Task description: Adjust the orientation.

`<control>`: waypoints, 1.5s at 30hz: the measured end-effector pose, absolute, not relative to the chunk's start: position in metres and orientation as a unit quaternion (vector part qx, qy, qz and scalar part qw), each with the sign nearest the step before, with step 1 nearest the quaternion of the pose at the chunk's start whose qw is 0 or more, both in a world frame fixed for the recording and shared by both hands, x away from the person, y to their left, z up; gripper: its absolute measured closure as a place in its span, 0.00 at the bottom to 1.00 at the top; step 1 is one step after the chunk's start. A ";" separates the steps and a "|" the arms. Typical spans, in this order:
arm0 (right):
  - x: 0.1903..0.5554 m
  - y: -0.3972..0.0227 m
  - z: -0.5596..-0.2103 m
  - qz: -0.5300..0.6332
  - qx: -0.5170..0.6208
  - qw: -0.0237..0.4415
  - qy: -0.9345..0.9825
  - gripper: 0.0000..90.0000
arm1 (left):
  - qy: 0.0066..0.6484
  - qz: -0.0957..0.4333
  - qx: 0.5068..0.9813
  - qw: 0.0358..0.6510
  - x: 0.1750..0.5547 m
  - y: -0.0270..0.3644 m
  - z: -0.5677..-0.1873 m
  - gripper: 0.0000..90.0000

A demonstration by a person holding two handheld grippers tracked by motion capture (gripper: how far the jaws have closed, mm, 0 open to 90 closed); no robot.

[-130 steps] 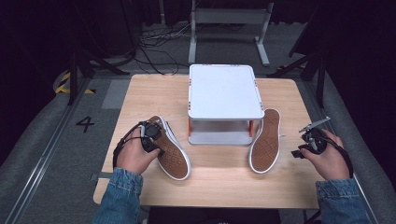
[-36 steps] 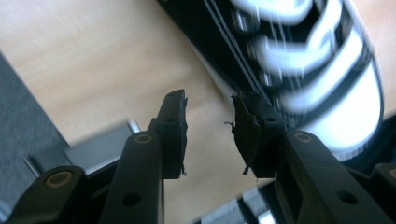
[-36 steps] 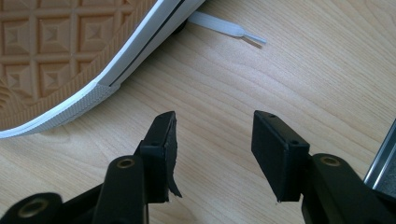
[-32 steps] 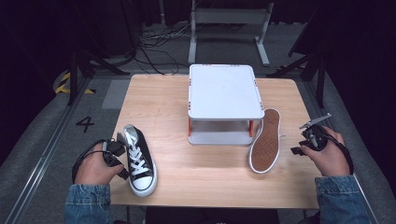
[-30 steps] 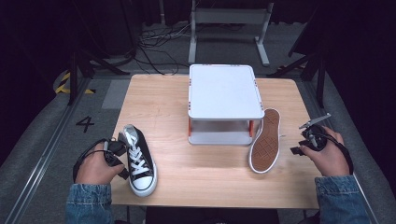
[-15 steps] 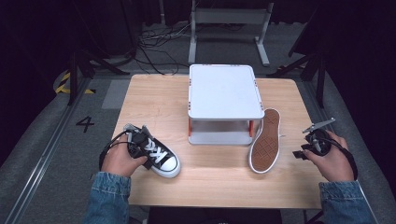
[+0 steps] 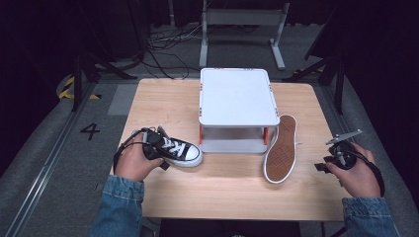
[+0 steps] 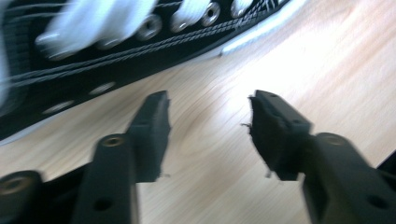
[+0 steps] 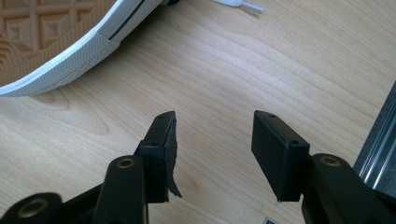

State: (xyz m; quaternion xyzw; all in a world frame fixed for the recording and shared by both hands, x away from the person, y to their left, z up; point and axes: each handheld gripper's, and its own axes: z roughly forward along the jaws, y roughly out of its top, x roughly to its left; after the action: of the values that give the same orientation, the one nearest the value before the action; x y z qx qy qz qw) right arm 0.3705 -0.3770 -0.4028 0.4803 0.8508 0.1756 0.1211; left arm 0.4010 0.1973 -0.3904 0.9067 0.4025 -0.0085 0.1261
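The one bit of writing I can read from here is a large figure "4" marked on the grey floor to the left of the tabletop; the shoes carry no label I can make out. The tabletop is pale wood with a soft grain, and it stands in a dark room with black stands and loose cables on the floor at the far side, plus a strip of yellow and black tape at far left. A white stand with orange corners sits in the middle toward the far edge. The black sneaker with white laces and a white toe cap stands upright on its sole, near the left edge, toe pointing right toward the stand. The left tool is right beside its heel end, its jaws having just been opening, now parted with bare wood between them (the sneaker's laced side passes just beyond the tips, not gripped). The other shoe lies on its side to the right of the stand, its brown patterned sole showing. The right tool waits near the right edge, jaws well apart over bare wood, holding nothing.
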 end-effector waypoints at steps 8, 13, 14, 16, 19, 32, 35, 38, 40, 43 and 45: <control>0.368 -0.374 -0.405 0.177 0.474 0.125 0.854 0.57 | 0.371 0.075 0.914 0.146 0.408 0.214 -0.370 0.36; 0.356 -0.381 -0.408 0.173 0.485 0.125 0.848 0.56 | 0.351 0.083 0.926 0.111 0.426 0.209 -0.383 0.37; 0.354 -0.381 -0.408 0.173 0.484 0.125 0.848 0.56 | 0.346 0.078 0.931 0.090 0.432 0.206 -0.391 0.35; 0.351 -0.383 -0.408 0.174 0.485 0.125 0.848 0.56 | 0.336 0.068 0.936 0.080 0.437 0.205 -0.397 0.39; 0.348 -0.386 -0.410 0.170 0.489 0.125 0.846 0.55 | 0.323 0.062 0.942 0.061 0.443 0.201 -0.406 0.47; 0.361 -0.378 -0.407 0.174 0.473 0.130 0.854 0.55 | 0.417 0.057 0.905 0.067 0.418 0.226 -0.398 0.90; 0.369 -0.368 -0.406 0.175 0.461 0.130 0.860 0.55 | 0.424 0.046 0.902 0.074 0.410 0.223 -0.397 0.90; 0.374 -0.361 -0.407 0.175 0.450 0.127 0.866 0.55 | 0.384 -0.011 0.917 0.103 0.401 0.210 -0.395 0.74; 0.375 -0.359 -0.407 0.175 0.449 0.126 0.867 0.55 | 0.367 -0.019 0.924 0.109 0.398 0.200 -0.393 0.70; 0.375 -0.360 -0.407 0.176 0.450 0.126 0.866 0.55 | 0.347 -0.026 0.930 0.115 0.395 0.183 -0.390 0.65; 0.375 -0.361 -0.408 0.174 0.453 0.126 0.865 0.55 | 0.337 -0.029 0.934 0.118 0.394 0.173 -0.388 0.59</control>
State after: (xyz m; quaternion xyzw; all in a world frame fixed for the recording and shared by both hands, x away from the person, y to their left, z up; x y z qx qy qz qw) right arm 0.3746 -0.3615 -0.4081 0.4527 0.8654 0.1739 0.1261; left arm 0.3942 0.1731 -0.3881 0.9336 0.3373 -0.0292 0.1176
